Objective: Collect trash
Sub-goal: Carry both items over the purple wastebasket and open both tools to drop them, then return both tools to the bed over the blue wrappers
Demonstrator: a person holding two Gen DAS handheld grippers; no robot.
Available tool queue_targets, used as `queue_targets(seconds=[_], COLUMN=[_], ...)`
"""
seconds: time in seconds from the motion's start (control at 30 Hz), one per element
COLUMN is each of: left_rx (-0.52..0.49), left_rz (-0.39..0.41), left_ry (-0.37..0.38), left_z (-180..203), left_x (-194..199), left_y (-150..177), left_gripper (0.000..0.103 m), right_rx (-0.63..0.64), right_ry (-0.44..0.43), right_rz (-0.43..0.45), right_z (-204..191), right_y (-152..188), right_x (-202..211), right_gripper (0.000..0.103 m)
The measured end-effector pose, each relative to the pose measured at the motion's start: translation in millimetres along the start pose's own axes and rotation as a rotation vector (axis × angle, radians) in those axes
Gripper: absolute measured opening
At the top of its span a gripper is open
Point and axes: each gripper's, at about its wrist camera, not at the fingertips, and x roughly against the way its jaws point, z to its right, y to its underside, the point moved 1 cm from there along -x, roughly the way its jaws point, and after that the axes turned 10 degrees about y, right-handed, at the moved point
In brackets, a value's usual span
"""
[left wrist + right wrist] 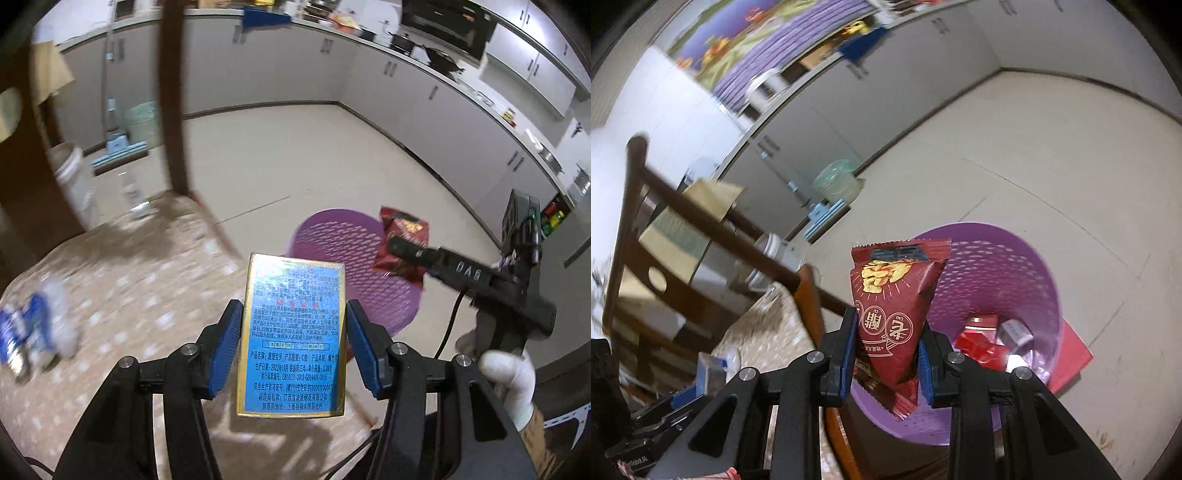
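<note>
Trash fills both our hands: our left hand-held gripper (291, 345) clamps a flat blue box (291, 339) with a gold border above the patterned counter (140, 273), while our right hand-held gripper (888, 356) pinches a glossy maroon snack packet (895, 306) over the perforated purple basket (1008, 266). Only the right wrist view shows the red cartons (979, 341) lying inside the basket.

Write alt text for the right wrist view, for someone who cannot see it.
The right tongs grip a dark red snack packet above a purple mesh basket on the floor. Red wrappers already lie inside it, and a wooden chair stands to the left.
</note>
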Motion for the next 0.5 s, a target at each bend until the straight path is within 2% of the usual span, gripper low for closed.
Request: queue_targets(seconds=[0.13, 0.23, 0.3, 0.37, 0.5], left_rx=[-0.03, -0.053, -0.055, -0.048, -0.042], left_rz=[-0.021, -0.036, -0.034, -0.022, -0.021], left_ry=[0.03, 0.054, 0.054, 0.057, 0.025], left_z=[18, 30, 34, 34, 27], left_x=[-30, -48, -54, -52, -47], left_y=[-20, -32, -36, -34, -24], left_gripper=[0.055, 0.056, 0.065, 0.075, 0.078], right_rx=[-0.037, -0.058, -0.076, -0.084, -0.065], right_ry=[0.011, 0.059, 0.067, 0.064, 0.064], right_rz=[0.0, 0.017, 0.02, 0.022, 0.032], right_z=[14, 22, 29, 31, 26], right_y=[-6, -11, -14, -16, -17], right_x=[-1, 0, -1, -1, -1], right_gripper=[0.031, 0.035, 0.048, 0.052, 0.055])
